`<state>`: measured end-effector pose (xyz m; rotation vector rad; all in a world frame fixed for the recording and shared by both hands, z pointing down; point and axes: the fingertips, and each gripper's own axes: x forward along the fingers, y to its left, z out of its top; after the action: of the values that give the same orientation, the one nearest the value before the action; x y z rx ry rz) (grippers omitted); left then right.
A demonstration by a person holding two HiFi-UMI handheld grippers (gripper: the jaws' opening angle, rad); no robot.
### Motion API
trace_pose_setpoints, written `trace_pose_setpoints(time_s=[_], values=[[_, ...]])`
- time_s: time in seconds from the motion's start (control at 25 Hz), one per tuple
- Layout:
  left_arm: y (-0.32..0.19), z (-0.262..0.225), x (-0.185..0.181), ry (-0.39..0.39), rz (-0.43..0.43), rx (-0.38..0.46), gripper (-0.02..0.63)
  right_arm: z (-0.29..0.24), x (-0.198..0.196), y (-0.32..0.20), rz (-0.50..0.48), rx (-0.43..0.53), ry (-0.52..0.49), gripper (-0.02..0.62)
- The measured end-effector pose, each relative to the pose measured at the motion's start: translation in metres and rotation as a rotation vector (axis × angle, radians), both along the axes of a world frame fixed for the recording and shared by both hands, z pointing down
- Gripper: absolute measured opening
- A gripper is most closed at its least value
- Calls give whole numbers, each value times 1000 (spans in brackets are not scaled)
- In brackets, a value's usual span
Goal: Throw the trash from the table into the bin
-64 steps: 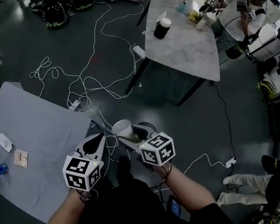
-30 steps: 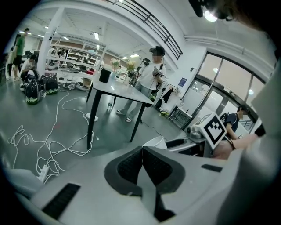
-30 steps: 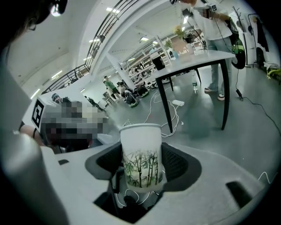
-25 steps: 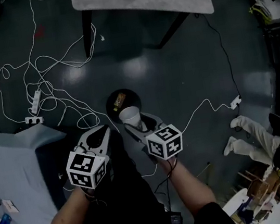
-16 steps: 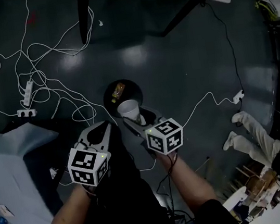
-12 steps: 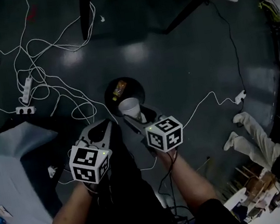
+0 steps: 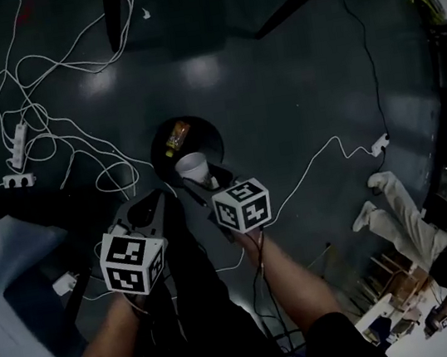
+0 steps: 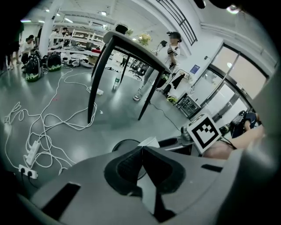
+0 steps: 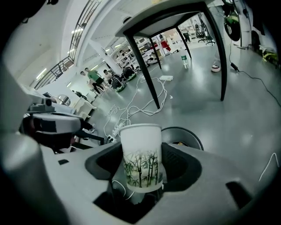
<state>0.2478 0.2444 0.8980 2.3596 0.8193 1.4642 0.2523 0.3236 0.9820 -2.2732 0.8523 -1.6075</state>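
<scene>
Jaws of right gripper (image 9: 141, 154) stand wide, clamped on upright paper cup (image 9: 141, 165), which sits over the near edge of bin (image 9: 189, 133) in the head view. Left gripper (image 8: 141, 151) is closed and empty, just left of bin on its near side. Yellow wrapper (image 7: 177, 137) lies inside bin; white cables (image 7: 58, 141) sprawl on floor left of bin.

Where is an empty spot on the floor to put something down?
The bare dark floor between the bin and the thin cable on the right is free. Left of the bin it is crowded with tangled white cables.
</scene>
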Motion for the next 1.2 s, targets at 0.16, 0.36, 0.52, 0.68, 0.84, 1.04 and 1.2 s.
trace_pose_setpoints(time_s=[0.16,0.36,0.52,0.68,0.84,1.04,1.2], values=[[5,37,-3,-21,0,8,15,42,1,8,29,-21,-17,279],[4,77,-6,-66,-46,-1,14,87,-5,12,3,-70,-42,279],[7,87,-13,-88,-53,-12,15,108,-15,20,-49,-141,-53,279],[7,87,-11,-88,-53,-20,15,114,-9,28,-38,-194,-37,281],[3,83,-5,-82,-46,-17,15,111,-1,29,-11,-200,-28,296],[-2,76,0,-66,-40,-7,14,103,-2,17,-11,-159,-40,295],[-7,65,5,-42,-44,13,14,87,0,7,-20,-131,-19,187]])
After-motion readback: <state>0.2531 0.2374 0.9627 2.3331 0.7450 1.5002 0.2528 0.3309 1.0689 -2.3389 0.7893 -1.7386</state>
